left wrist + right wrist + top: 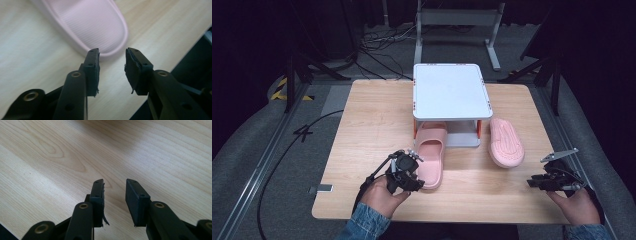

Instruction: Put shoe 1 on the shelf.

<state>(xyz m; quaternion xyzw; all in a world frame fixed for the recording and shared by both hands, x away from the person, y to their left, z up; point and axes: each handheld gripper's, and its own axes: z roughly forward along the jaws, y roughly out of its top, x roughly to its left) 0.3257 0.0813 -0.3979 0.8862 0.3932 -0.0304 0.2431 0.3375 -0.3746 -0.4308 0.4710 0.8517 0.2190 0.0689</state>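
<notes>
Under the white rack (451, 92), one pink slipper (430, 155) pokes out, upright.

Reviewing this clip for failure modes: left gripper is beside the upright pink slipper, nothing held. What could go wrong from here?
1. The left gripper stands open just off the near end of the upright slipper; closing from there may only pinch the rounded edge and slip off.
2. That slipper's far end sits at the white shelf rack; a push forward could jam it against the lower tier.
3. The other slipper lies sole up, so it likely needs flipping by the open right gripper.
</notes>
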